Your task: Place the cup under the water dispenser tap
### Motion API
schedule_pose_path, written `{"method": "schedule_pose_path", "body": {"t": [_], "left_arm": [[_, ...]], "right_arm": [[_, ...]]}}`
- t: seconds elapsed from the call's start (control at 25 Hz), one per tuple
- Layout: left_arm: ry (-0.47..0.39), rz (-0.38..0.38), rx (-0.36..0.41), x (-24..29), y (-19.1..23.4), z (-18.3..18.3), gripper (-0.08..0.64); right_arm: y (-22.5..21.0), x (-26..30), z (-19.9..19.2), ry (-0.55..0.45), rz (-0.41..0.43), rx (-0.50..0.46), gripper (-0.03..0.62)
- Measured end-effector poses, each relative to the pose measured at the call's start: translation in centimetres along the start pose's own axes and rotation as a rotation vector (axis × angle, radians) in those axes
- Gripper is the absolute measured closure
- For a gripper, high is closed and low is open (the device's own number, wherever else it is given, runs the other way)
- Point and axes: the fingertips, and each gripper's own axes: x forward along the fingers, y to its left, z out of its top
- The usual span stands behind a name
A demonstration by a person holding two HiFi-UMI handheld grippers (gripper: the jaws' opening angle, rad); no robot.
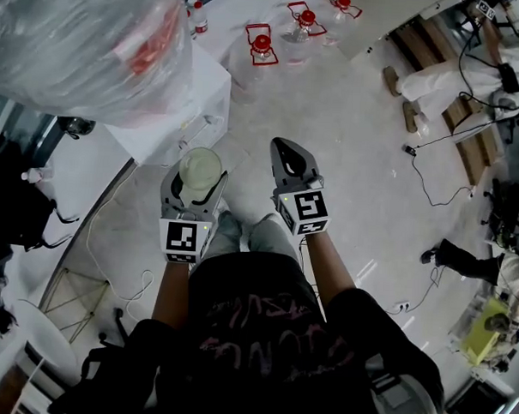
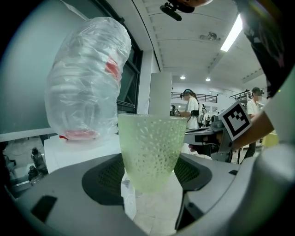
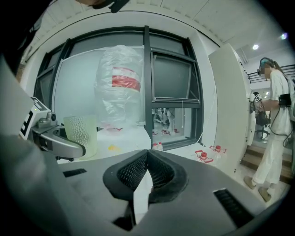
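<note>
A pale green dimpled cup (image 1: 200, 167) stands upright between the jaws of my left gripper (image 1: 196, 180), which is shut on its lower half. In the left gripper view the cup (image 2: 150, 147) fills the middle, with the left gripper (image 2: 150, 177) closed round its base. Ahead and to the left is the white water dispenser (image 1: 191, 100), topped by a large plastic-wrapped bottle (image 1: 86, 40). No tap shows in any view. My right gripper (image 1: 292, 158) is level beside the left one, shut and empty. The right gripper view shows the right gripper (image 3: 147, 162) and, at left, the cup (image 3: 81, 136).
Several red-capped water jugs (image 1: 262, 46) sit on the floor beyond the dispenser. Cables (image 1: 432, 188) trail over the floor at right, near a person in white (image 1: 445, 77). A dark window frame (image 3: 146, 83) stands behind the dispenser, with a white pillar (image 3: 228, 110) to its right.
</note>
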Motion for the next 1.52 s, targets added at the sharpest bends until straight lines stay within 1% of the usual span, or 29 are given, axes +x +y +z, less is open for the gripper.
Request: {"method": "schedule_pose_path", "body": {"t": [0.12,0.24,0.28,0.36,0.48,0.6,0.68,0.76,0.92,1.04,1.28,1.4,1.52], "left_arm": [[0.013,-0.014,0.007,0.8,-0.3,-0.9,0.216],[0.014,-0.014,-0.032,2.1,-0.6,-0.9,0.216],[0.002,-0.003,-0.046,2.5,-0.7,-0.8,0.216],[-0.020,0.033,-0.047,3.1,-0.7,-1.0,0.216],[-0.013,0.077,-0.050,4.0,-1.1,-1.7,0.216],[-0.009,0.124,-0.072,4.9,-1.5,-2.5,0.216],[-0.010,0.152,-0.086,5.6,-1.7,-3.2,0.216],[-0.005,0.171,-0.092,6.3,-1.9,-4.2,0.216],[0.015,0.186,-0.115,7.7,-2.4,-6.8,0.216],[0.028,0.207,-0.129,8.2,-2.3,-8.8,0.216],[0.042,0.246,-0.158,9.8,-1.7,-12.6,0.216],[0.049,0.254,-0.159,10.6,-1.7,-14.5,0.216],[0.057,0.283,-0.158,11.4,-1.0,-16.6,0.216]], "right_arm": [[-0.7,0.5,-0.2,-0.002,0.002,0.001,0.578],[-1.6,1.3,-0.4,-0.007,0.022,0.013,0.578],[-1.9,1.6,-0.5,-0.006,0.029,0.014,0.578],[-2.5,2.0,-0.8,-0.004,0.046,0.018,0.578],[-3.0,2.6,-1.6,0.007,0.090,0.015,0.578],[-3.6,3.0,-2.6,0.021,0.138,0.014,0.578],[-4.1,3.5,-2.8,0.017,0.152,0.013,0.578],[-4.6,3.9,-3.5,0.019,0.161,0.013,0.578],[-5.6,4.7,-6.6,0.055,0.185,0.021,0.578],[-5.5,5.4,-8.8,0.074,0.201,0.028,0.578],[-6.1,6.8,-10.4,-0.009,0.201,0.043,0.578],[-6.6,7.4,-12.5,0.007,0.201,0.044,0.578],[-7.2,7.9,-14.5,0.018,0.209,0.044,0.578]]}}
